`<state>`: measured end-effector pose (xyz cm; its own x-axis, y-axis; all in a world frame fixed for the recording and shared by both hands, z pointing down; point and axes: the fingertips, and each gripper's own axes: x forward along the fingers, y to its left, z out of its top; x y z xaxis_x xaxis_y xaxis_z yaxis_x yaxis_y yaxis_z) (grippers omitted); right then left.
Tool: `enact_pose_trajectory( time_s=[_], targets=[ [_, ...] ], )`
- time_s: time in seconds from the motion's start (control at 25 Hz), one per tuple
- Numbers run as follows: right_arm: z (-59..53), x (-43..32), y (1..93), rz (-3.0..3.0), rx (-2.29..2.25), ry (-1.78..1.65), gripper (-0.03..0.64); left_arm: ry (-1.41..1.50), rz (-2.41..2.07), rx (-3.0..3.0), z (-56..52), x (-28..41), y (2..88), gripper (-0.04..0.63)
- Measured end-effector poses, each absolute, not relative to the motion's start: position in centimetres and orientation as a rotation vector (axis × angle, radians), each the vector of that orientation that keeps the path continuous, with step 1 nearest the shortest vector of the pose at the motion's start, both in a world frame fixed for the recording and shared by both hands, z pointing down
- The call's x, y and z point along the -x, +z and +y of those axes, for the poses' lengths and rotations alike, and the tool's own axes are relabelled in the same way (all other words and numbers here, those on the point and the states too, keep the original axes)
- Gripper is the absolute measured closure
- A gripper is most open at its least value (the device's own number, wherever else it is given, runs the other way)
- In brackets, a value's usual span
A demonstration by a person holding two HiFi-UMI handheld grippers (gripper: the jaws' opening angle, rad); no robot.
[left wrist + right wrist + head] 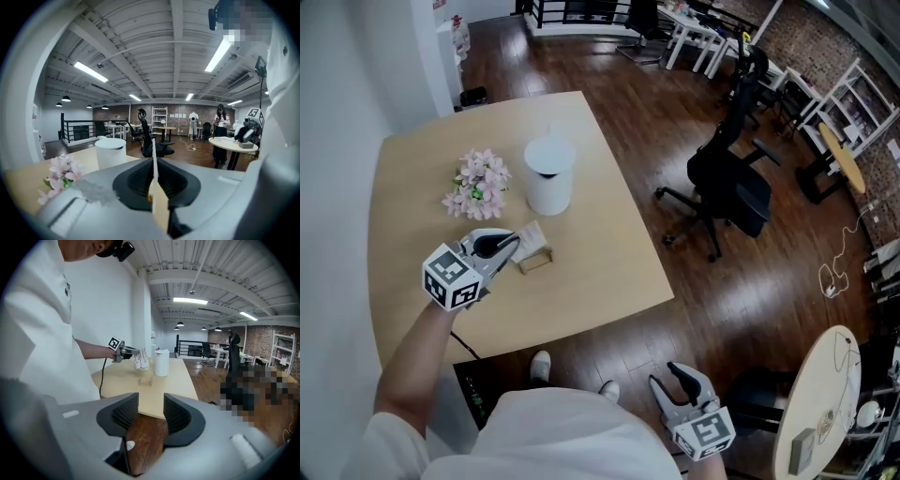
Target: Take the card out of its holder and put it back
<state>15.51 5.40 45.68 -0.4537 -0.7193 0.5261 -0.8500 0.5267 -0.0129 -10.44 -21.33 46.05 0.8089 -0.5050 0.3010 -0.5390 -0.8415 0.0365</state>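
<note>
Head view is showing, nearest the person, the right gripper (669, 379) hanging low over the floor, well off the table (609, 267). Its jaws are standing apart with nothing between them. Farther out, the left gripper (510, 243) is clamping its jaws tight on the near end of the card (531, 234) and holding it clear of the tabletop.

The small wooden card holder (535, 262) is sitting on the table just below the card, apart from it and slightly toward the person. The left hand is therefore much the nearer one for the return.

The card is pointing forward out of the jaws toward the white cylindrical bin (549, 176), its long axis running that way. From the left gripper's own camera it is showing edge-on. The holder's length seems to be lying roughly in line with the card's lower edge, so reseating it probably calls for a short, straight descent into the slot. Pink flowers (478, 184) are sitting beside the bin.
</note>
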Motion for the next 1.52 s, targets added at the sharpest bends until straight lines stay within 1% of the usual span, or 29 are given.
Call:
enact_pose_trajectory(
  time_s=[0.24,0.48,0.76,0.96,1.2,1.52],
  targets=[
    [5.4,-17.4,45.8,-2.401,-1.131,0.337,0.446,0.384,-1.029,-2.826,-15.9,12.1,43.1,0.579],
    [5.8,-17.3,46.5,-2.49,-0.948,0.301,0.446,0.351,-1.247,-2.716,-8.2,15.4,42.0,0.579],
    [6.2,-16.2,47.3,-2.576,-0.711,0.256,0.446,0.311,-1.474,-2.545,0.6,17.7,42.7,0.578],
    [6.6,-15.4,47.8,-2.595,-0.599,0.236,0.446,0.308,-1.56,-2.439,5.1,19.0,44.2,0.579],
    [6.5,-15.6,47.5,-2.599,-0.594,0.234,0.446,0.324,-1.579,-2.412,5.9,19.5,44.4,0.579],
    [5.9,-16.1,46.2,-2.569,-0.752,0.271,0.446,0.354,-1.371,-2.57,-1.1,18.1,42.3,0.58]
  ],
)
